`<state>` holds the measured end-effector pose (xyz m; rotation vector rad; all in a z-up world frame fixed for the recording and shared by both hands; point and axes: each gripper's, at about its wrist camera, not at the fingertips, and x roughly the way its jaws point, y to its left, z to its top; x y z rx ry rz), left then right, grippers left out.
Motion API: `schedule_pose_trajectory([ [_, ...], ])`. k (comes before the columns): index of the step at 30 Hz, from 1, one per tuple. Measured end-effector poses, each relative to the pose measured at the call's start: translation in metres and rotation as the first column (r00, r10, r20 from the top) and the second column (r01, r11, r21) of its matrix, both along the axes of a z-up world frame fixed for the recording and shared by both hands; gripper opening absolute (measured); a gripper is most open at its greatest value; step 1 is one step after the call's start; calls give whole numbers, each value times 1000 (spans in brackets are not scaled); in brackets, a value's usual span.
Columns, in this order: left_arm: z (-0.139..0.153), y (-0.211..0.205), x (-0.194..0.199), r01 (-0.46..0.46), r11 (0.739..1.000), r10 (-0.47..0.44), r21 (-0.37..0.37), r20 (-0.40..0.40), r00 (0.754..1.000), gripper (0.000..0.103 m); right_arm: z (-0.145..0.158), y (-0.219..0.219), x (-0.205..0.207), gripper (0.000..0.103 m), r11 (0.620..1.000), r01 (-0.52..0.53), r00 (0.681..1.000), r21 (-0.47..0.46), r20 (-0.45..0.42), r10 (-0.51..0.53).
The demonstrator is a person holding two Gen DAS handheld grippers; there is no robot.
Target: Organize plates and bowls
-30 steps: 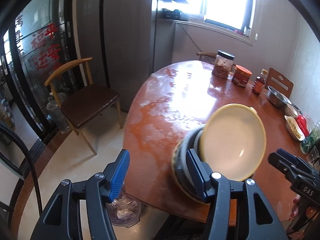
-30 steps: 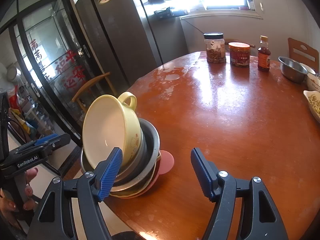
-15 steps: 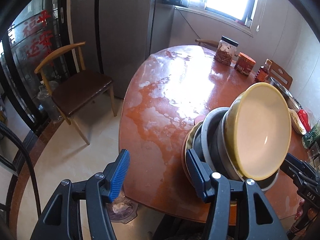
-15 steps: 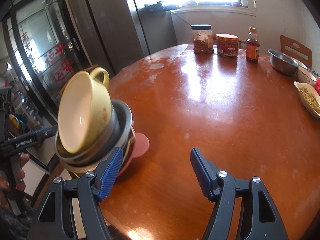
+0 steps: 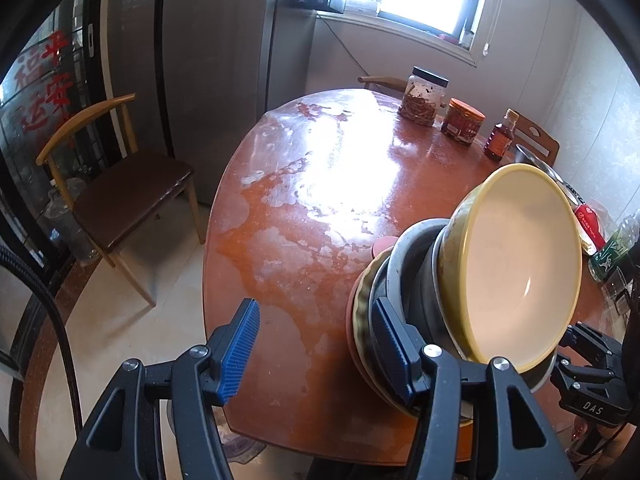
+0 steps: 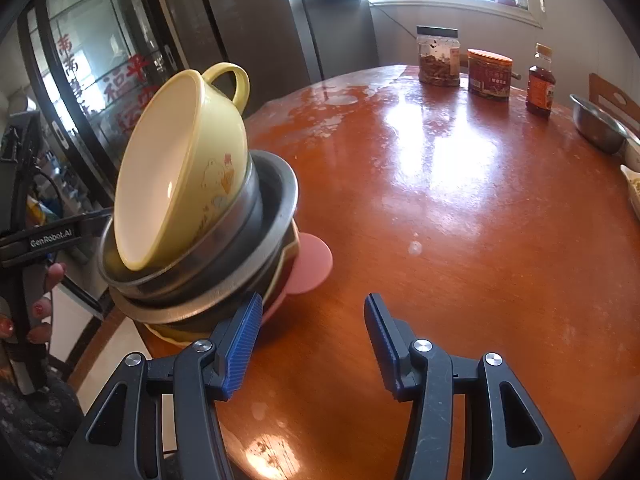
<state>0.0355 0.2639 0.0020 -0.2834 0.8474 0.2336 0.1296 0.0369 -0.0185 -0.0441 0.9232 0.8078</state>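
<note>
yellow glossy handled bowl (image 6: 180, 168) tilted atop nested steel bowls (image 6: 224, 248), table edge (image 6: 440, 200). left gripper (image 5: 316, 344) and right gripper (image 6: 312, 344) low, level, jaws apart, gripping nothing.

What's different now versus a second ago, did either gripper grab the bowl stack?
No grab. Both cameras have closed in on the stack, so the yellow bowl looms larger. It still sits tilted atop the steel bowls. The left gripper and right gripper remain open; the jars are unmoved.

Left wrist view looking from table's left edge, right wrist view from near edge, both close, facing far window, sharing stack of bowls (image 5: 472, 292) (image 6: 200, 220), table (image 5: 320, 184) (image 6: 460, 208).
</note>
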Motion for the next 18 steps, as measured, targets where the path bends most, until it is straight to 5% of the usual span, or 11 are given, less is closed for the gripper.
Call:
schedule_pose_trajectory([
  [18,4,-35,45,131,990,-132,44,11,991,58,-1,-35,6,55,999,48,999,-16,4,-48],
])
